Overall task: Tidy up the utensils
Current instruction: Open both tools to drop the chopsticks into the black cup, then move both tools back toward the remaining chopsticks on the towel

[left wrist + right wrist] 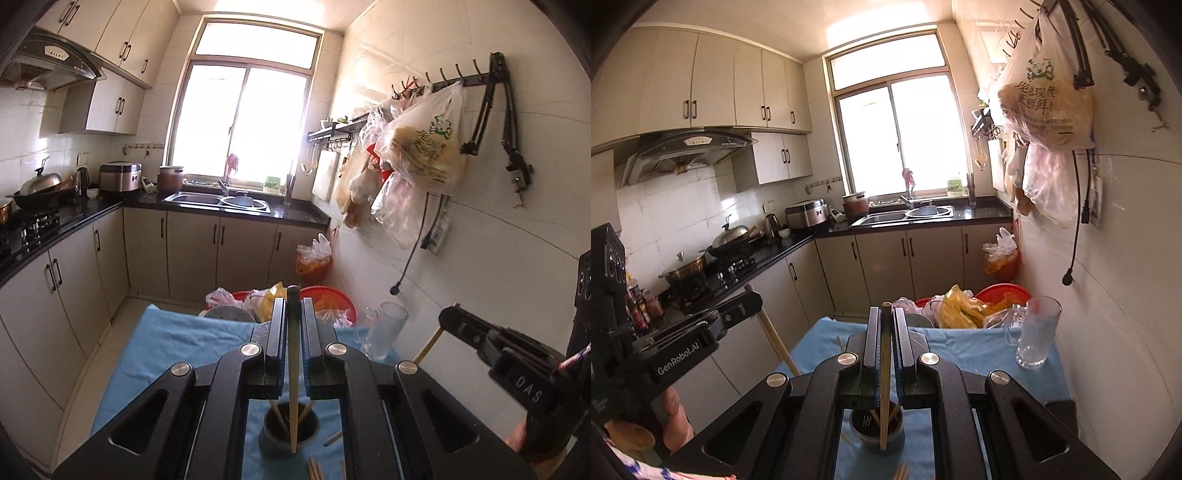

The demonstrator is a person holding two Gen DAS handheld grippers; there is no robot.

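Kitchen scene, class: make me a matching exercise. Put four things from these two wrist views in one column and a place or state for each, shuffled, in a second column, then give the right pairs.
Things:
1. glass mug
2. dark utensil cup
3. printed plastic bag
4. left tongs

Places or states:
A. hangs from a hook on the tiled wall
B. shut on one chopstick
C. stands on the blue cloth by the right wall
D. holds several chopsticks, on the blue cloth

Pairs: 1-C, 2-D, 3-A, 4-B
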